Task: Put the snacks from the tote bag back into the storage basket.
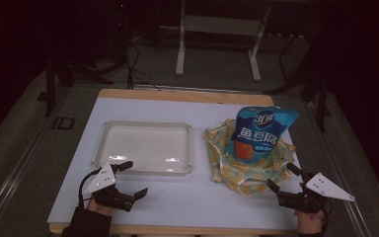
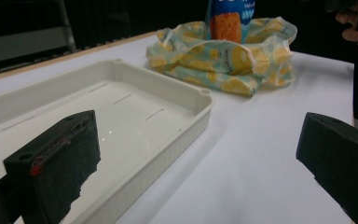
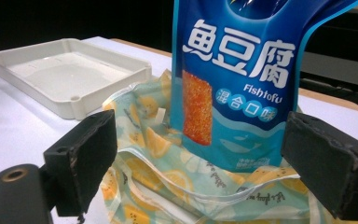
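Inside the lemon-print bag (image 1: 246, 165), a blue snack pouch (image 1: 261, 129) stands upright.

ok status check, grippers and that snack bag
Left gripper open by empty tray. Right gripper open at lemon-print bag. Blue snack pouch upright inside, path unobstructed.

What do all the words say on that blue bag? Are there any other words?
"鱼豆腐": big white letters on the blue snack bag.
"Fishtofu": under them.
"混合口味": in the pale band below.
"30": at the bag's top, in the high view; the rest there is blurred.
Dark writing on the lemon-print bag: too blurred.
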A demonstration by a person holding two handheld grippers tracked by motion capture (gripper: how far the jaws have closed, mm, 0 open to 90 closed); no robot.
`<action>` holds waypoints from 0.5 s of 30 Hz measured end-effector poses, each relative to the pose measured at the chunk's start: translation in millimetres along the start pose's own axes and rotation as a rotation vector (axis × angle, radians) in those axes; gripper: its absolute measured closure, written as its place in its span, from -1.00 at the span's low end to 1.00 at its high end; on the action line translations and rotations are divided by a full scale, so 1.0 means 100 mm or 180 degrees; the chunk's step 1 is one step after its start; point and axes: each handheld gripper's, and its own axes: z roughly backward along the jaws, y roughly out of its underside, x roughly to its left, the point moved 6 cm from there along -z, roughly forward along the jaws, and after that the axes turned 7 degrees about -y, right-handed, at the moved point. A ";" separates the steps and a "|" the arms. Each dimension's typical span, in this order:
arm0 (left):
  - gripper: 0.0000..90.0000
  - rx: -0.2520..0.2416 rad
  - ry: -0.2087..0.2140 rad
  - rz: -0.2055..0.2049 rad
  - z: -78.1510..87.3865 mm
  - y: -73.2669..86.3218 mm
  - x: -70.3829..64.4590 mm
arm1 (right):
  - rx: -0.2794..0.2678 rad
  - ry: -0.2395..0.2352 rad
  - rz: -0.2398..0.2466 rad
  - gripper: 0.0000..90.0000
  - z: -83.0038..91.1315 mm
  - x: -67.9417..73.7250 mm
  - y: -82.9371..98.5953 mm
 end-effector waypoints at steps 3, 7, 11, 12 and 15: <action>-1.00 0.0029 0.0013 0.0024 0.00 0.02 0.00 | 0.0036 -0.0019 0.0011 -0.76 -0.02 0.02 0.01; -1.00 0.0061 0.0125 0.0098 -0.04 0.00 -0.05 | 0.0094 -0.0067 0.0005 -0.76 -0.05 0.04 0.03; -1.00 0.0135 0.0085 0.0046 -0.07 0.01 -0.10 | 0.0165 -0.0080 -0.0051 -0.76 -0.07 0.01 0.08; -1.00 0.0180 0.0076 0.0035 -0.08 0.01 -0.12 | 0.0162 -0.0112 -0.0088 -0.76 -0.07 0.00 0.07; -1.00 0.0157 0.0179 0.0079 -0.07 0.00 -0.14 | 0.0132 -0.0127 -0.0122 -0.76 -0.06 0.00 0.04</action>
